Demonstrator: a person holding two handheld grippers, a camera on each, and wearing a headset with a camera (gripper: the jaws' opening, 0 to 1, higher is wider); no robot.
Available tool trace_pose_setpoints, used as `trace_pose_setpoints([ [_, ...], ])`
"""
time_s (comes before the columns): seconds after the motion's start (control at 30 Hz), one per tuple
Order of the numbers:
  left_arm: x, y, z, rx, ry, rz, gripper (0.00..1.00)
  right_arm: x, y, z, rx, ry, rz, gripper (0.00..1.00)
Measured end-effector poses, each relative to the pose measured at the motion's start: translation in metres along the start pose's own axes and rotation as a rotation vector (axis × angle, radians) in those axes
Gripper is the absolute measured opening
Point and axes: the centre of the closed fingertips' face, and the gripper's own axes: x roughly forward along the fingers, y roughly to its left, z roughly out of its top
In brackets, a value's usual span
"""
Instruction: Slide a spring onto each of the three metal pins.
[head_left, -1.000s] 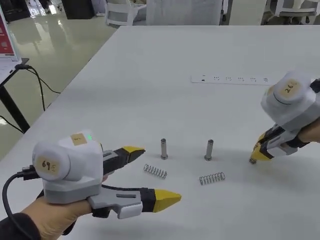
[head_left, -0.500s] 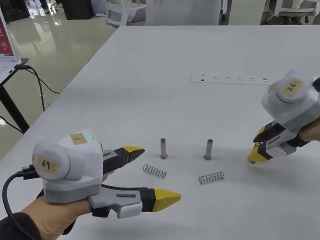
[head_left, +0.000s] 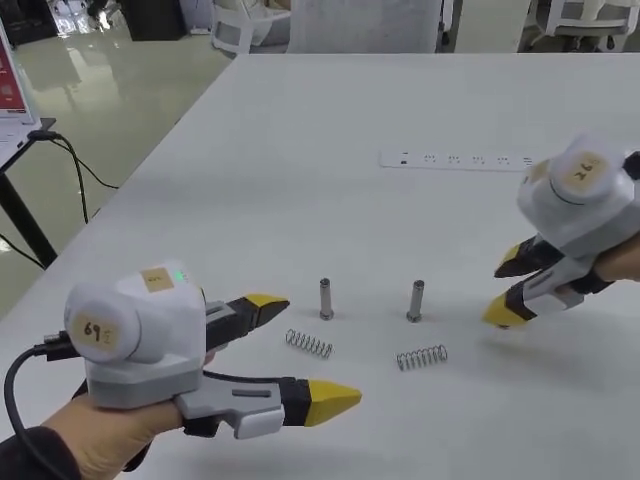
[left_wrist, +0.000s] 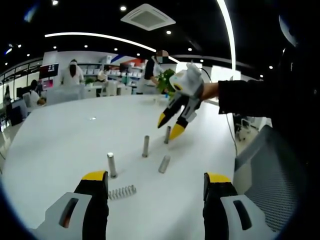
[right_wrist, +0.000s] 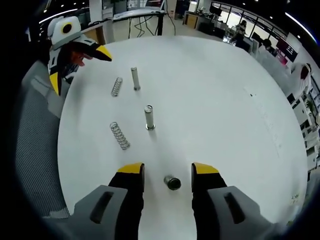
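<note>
Right gripper released and empty. The end pin sits between its jaws in right gripper view, apparently untouched, one place past the middle pin on the counter.

Left gripper also released and empty, well apart from the middle pin on the opposite side.

Near spring lies flat just beside the middle pin. Far spring lies by the far pin.

Risks:
- A jaw clips a pin; they look free-standing, so it topples.
- A spring rolls off or pings out of the pinch.
- Coils get crushed and won't thread.

End pin is seen nearly end-on, so its lean is hard to judge. I count two springs, three pins.
</note>
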Motion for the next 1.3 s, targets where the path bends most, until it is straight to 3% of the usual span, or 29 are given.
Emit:
trace_pose_setpoints([
  [0.7,0.000,-0.002,0.001,0.007,-0.001,-0.007,0.73,0.000,0.030,0.017,-0.084,-0.001,0.063,0.35],
  [1.3,0.000,-0.002,-0.001,0.004,0.000,-0.011,0.72,0.017,0.059,0.024,-0.155,0.031,0.132,0.28],
])
